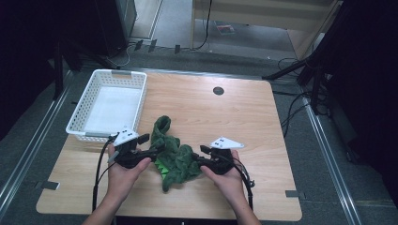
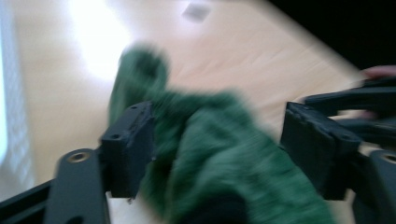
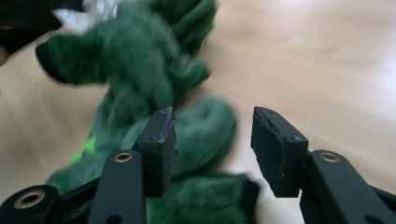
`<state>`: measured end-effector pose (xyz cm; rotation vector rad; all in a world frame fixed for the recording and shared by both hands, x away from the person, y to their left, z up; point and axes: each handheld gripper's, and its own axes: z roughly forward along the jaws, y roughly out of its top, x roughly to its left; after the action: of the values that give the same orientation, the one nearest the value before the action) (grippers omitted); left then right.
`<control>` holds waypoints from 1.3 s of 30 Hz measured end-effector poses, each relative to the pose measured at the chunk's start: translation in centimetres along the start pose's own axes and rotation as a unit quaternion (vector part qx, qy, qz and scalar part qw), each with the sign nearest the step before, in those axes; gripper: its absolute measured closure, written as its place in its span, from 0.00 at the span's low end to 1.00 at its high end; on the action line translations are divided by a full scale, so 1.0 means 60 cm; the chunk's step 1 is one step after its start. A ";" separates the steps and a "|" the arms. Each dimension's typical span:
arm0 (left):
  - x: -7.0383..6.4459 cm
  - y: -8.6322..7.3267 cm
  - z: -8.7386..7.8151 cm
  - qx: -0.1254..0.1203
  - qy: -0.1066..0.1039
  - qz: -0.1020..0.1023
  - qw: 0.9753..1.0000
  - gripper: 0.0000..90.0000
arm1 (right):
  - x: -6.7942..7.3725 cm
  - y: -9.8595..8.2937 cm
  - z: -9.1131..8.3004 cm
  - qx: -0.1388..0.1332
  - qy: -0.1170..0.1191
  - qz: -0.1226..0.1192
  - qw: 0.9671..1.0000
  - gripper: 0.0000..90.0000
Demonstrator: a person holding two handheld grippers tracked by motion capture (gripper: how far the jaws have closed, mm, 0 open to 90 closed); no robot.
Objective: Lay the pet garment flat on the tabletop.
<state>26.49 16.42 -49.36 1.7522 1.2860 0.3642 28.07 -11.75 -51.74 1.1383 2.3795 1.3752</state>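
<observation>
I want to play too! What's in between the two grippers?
A green plush toy lies crumpled between the left gripper and right gripper, in the high view.

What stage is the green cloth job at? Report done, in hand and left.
Done: nothing visibly finished; the white basket holds no cloth. In hand: the green cloth lies crumpled on the table, with the left tool and right tool open at its two sides, neither clamped. Left: probably gripping, then folding or moving it.
</observation>
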 end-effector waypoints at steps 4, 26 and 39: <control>0.018 -0.019 0.013 0.029 0.032 0.003 0.999 0.63 | 0.037 -0.032 0.022 0.060 0.022 -0.041 0.997 0.68; 0.052 -0.041 0.033 0.060 0.002 0.018 0.998 0.89 | 0.000 0.050 0.117 0.023 0.077 0.043 0.996 0.68; 0.009 -0.030 0.029 0.057 -0.072 0.032 0.995 0.92 | 0.012 0.028 -0.053 -0.030 0.046 -0.032 0.998 0.95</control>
<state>26.84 16.14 -51.88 1.8829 1.1677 0.1999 26.93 -12.92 -48.43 0.9948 2.3965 1.4978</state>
